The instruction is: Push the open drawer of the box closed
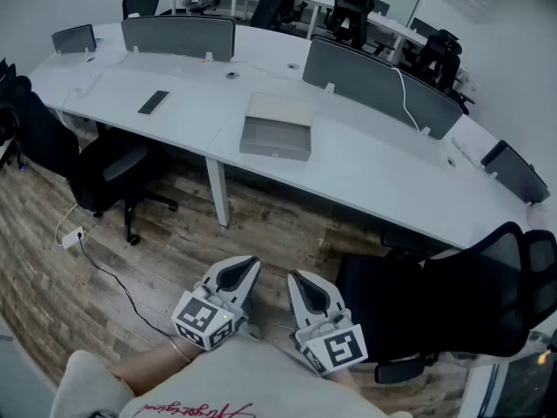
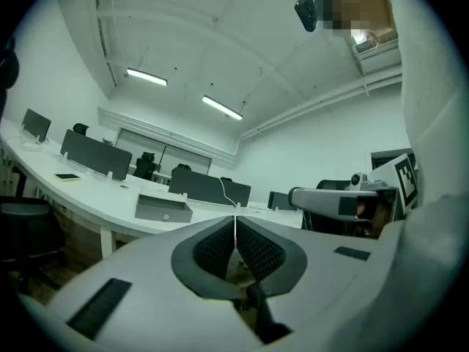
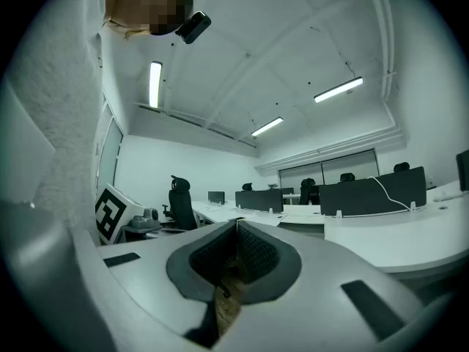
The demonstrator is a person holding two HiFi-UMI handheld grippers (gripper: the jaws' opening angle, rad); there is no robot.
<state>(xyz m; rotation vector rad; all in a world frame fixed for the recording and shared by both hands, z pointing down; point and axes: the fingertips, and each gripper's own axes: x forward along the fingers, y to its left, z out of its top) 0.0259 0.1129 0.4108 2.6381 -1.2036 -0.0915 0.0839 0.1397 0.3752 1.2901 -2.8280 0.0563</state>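
Note:
A grey box (image 1: 277, 127) with its drawer pulled out toward me sits on the long white desk (image 1: 365, 177); the drawer front shows a small round knob. The box also shows small and far off in the left gripper view (image 2: 163, 209). Both grippers are held low near my body, far from the desk. My left gripper (image 1: 248, 266) is shut with its jaws pressed tip to tip and nothing between them. My right gripper (image 1: 298, 279) is shut and empty too, beside the left one. In the right gripper view the box is not seen.
Black office chairs stand at the desk's left (image 1: 109, 168) and close at my right (image 1: 452, 294). Grey divider screens (image 1: 178, 37) stand along the desk, and a dark flat device (image 1: 153, 102) lies on it. A cable and socket (image 1: 71, 236) lie on the wooden floor.

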